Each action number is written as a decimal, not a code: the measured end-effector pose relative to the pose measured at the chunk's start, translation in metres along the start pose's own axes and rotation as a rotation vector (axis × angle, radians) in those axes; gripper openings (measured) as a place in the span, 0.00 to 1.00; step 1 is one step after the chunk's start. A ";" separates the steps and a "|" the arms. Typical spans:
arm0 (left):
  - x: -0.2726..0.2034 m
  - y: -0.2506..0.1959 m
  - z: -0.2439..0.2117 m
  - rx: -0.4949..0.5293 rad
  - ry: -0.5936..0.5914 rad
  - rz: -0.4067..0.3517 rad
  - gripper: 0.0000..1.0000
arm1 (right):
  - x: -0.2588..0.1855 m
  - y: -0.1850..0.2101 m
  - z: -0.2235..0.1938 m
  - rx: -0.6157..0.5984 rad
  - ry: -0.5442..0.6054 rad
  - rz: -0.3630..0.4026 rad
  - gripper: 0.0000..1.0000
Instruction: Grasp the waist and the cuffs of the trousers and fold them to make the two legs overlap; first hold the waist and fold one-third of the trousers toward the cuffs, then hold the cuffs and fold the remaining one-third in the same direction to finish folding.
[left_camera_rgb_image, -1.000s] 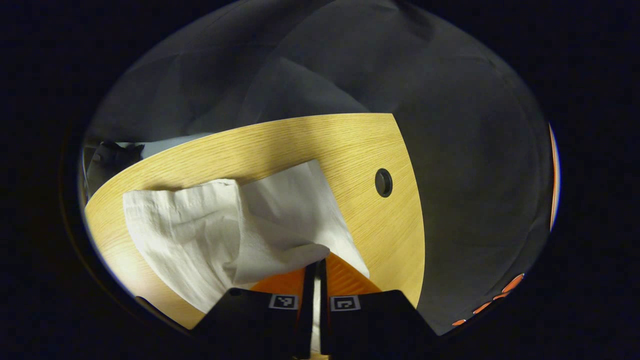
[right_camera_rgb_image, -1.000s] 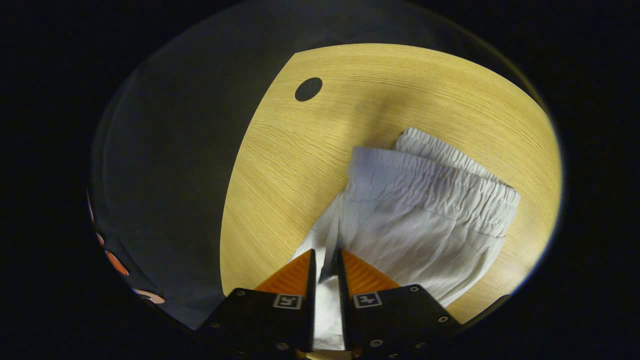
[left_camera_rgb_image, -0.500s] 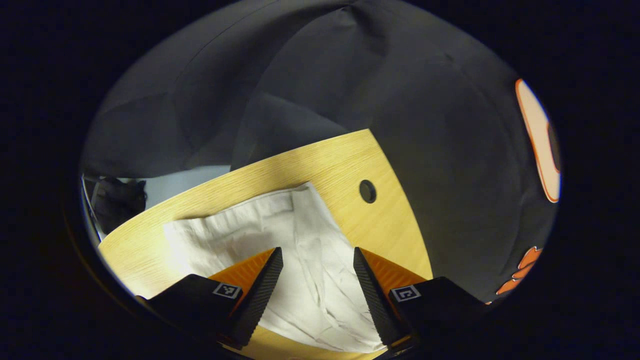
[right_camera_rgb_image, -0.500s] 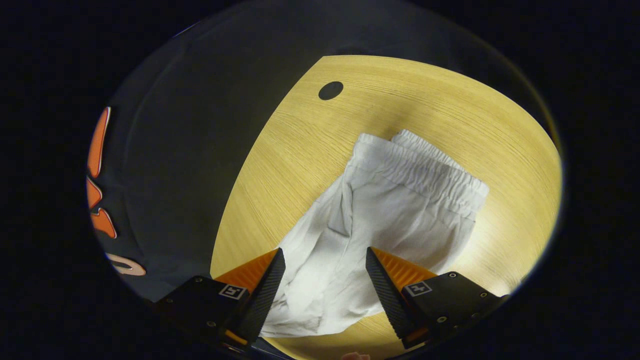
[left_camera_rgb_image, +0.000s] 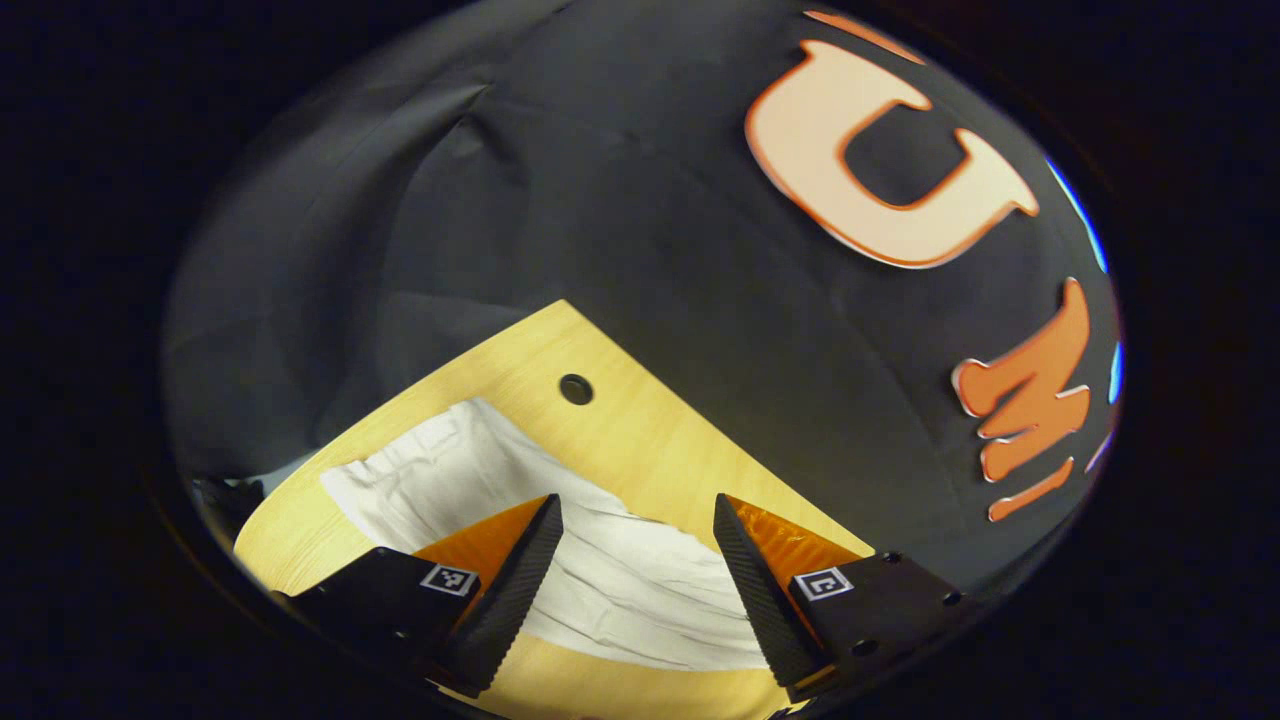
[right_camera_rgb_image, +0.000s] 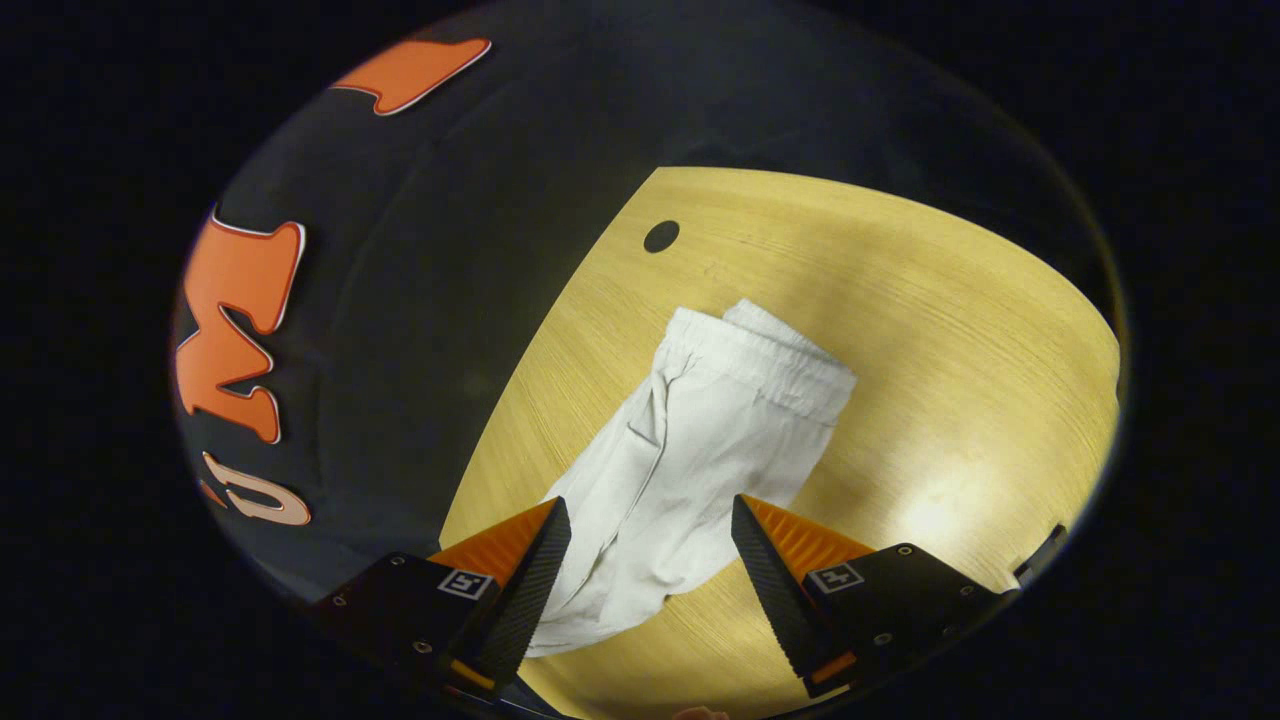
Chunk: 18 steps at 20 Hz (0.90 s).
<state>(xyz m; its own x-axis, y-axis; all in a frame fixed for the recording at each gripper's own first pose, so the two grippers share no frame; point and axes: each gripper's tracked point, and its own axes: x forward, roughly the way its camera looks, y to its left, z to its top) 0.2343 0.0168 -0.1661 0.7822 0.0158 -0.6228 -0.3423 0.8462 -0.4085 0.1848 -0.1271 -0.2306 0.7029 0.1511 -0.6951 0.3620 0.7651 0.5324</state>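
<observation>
On the table (right_camera_rgb_image: 930, 330), folded trousers (right_camera_rgb_image: 700, 440), both grippers' fingers apart

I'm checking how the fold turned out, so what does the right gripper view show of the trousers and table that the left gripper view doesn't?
The right gripper view takes in the folded trousers nearly whole, with the gathered waistband at the far end and broad bare table beside them. The left gripper view sees them low and foreshortened, with much more of the booth wall above. Both show the white trousers lying on the wooden table near its round hole, and the jaws of each gripper, left and right, standing open and holding nothing.
</observation>
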 end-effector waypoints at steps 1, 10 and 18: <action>-0.009 -0.007 -0.004 0.033 -0.011 -0.008 0.99 | -0.007 -0.014 0.007 0.012 -0.030 -0.009 0.98; -0.052 -0.048 -0.023 0.295 -0.083 0.032 0.99 | 0.027 -0.086 0.020 0.115 -0.091 -0.073 0.98; -0.064 -0.054 -0.023 0.364 -0.089 0.047 0.99 | 0.072 -0.082 0.048 0.203 -0.129 -0.053 0.98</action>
<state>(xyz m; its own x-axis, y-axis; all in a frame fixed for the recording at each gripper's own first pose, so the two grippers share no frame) 0.1906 -0.0420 -0.1194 0.8178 0.0920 -0.5681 -0.1841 0.9771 -0.1067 0.2354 -0.2091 -0.3007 0.7472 0.0231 -0.6642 0.5069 0.6265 0.5920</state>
